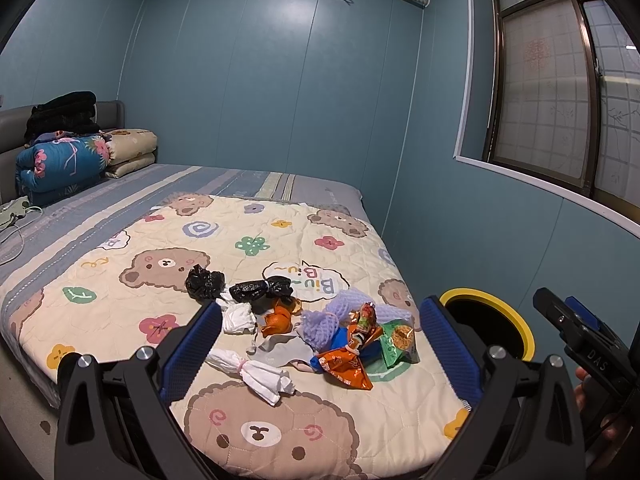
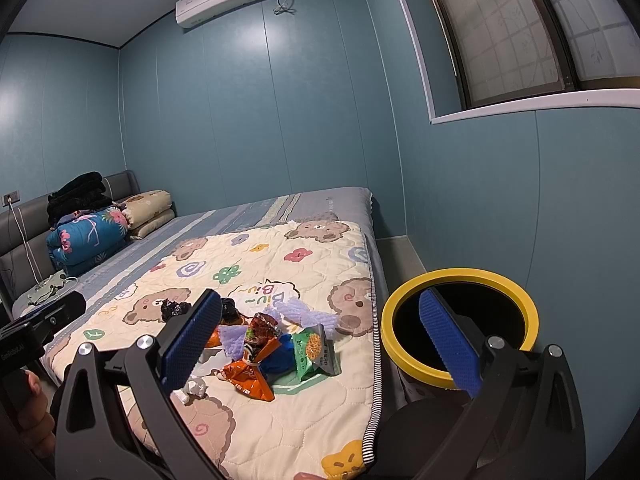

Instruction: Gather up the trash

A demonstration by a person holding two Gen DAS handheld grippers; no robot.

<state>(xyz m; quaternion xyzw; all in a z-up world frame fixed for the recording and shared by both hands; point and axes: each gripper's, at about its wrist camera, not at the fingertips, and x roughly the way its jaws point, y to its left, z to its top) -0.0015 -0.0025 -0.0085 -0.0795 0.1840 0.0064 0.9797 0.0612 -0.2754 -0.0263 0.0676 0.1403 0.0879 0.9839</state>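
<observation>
A heap of trash lies on the bear-print quilt point(image 1: 280, 432): an orange snack wrapper point(image 1: 344, 364), a green packet point(image 1: 396, 344), purple foam netting point(image 1: 324, 320), black bags point(image 1: 256, 290), orange peel point(image 1: 278, 318) and twisted white tissue point(image 1: 260, 374). My left gripper point(image 1: 320, 344) hovers open above the heap, holding nothing. My right gripper point(image 2: 320, 340) is open too, with the orange wrapper point(image 2: 250, 376) and green packet point(image 2: 314, 354) between its fingers' line of sight. A yellow-rimmed black bin point(image 2: 456, 280) stands beside the bed at the right.
Folded bedding point(image 1: 68, 160) and a dark garment point(image 1: 64, 112) are stacked by the headboard. A cable and small device point(image 1: 12, 216) lie on the striped sheet. The blue wall and window point(image 1: 560, 100) close the right side. A hand point(image 2: 32, 412) holds the other gripper.
</observation>
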